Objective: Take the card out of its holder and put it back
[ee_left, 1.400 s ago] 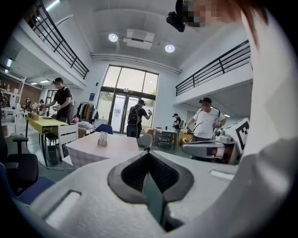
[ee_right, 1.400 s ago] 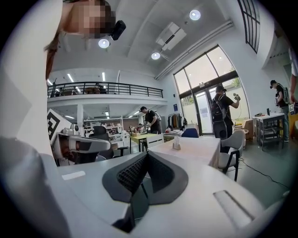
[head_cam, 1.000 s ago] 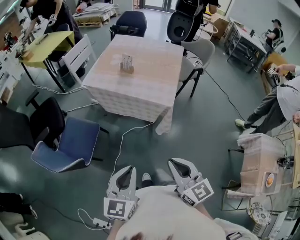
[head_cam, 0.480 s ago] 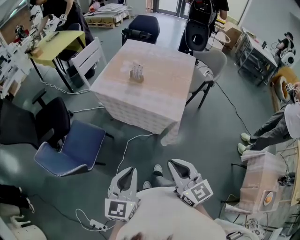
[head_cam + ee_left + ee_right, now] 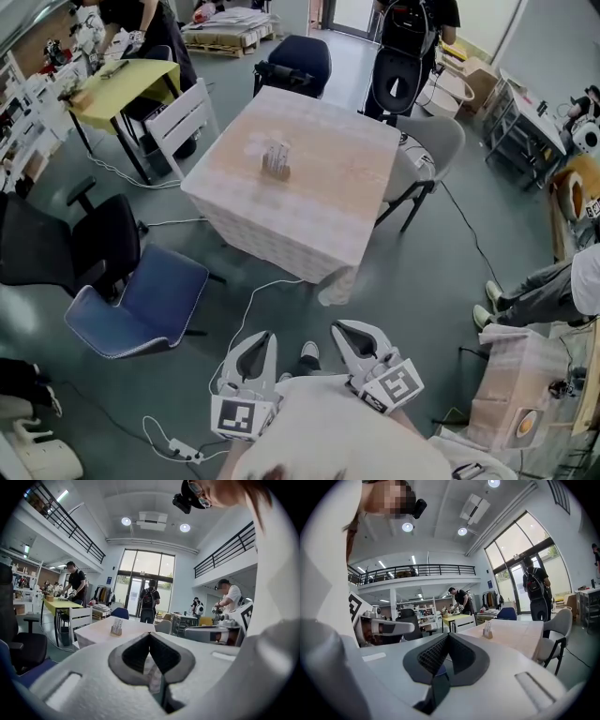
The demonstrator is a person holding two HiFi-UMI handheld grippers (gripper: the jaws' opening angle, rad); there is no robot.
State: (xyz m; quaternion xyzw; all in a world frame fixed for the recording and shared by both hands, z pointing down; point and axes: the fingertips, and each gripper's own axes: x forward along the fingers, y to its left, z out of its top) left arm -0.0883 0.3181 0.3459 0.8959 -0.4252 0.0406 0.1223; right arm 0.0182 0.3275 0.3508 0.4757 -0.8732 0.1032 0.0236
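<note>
Beige-clothed table point(image 5: 319, 202) far ahead, card holder point(image 5: 276, 159) on it; your left gripper point(image 5: 253, 354) and right gripper point(image 5: 360, 343) near you, both clenched, empty.

No text, label, brand or number can be read on anything here.

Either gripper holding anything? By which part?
Nothing held. The left gripper and right gripper are both shut and empty; the small card holder stands on the cloth-covered square table, apart from both.
</note>
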